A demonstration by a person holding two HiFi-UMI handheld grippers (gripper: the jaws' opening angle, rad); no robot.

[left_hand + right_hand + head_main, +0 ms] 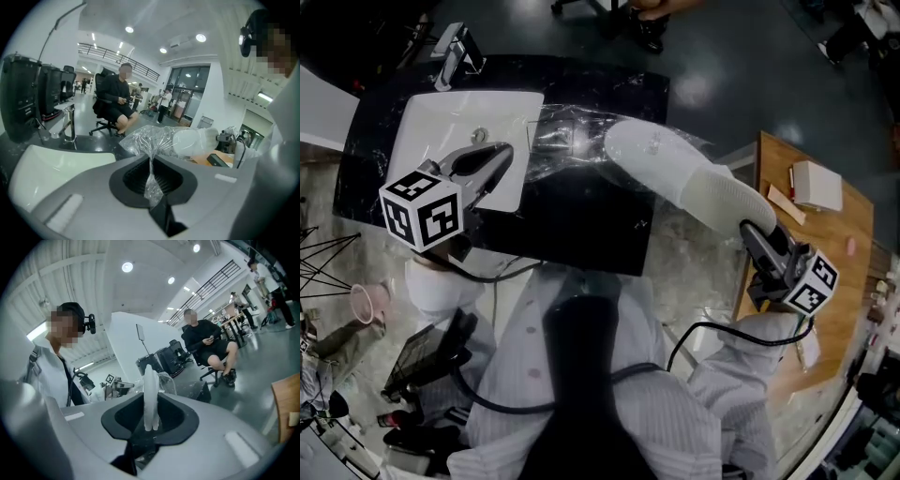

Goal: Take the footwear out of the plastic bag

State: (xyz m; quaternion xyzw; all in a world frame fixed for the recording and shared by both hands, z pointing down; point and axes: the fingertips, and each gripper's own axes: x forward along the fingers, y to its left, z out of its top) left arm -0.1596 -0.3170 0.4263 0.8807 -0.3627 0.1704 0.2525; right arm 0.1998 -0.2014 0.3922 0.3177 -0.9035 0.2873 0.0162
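You hold your left tool [502, 157] above the white basin [455, 117], pointing a little downward, and your right tool [752, 231] almost level, to the right of the black tabletop [581, 230]. The white slipper [684, 183] hangs in the air between them, with its toe end inside the clear, crumpled plastic bag [565, 141]. The left tool is closed on a twisted piece of the bag, and the right tool grips the heel edge of the slipper.

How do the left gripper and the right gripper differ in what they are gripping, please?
The left gripper pinches a twisted bit of the clear plastic bag; the right gripper clamps the end of the white slipper. The left gripper's jaws are almost together on thin film; the right gripper's stand wider on the thicker slipper. Both hold something.
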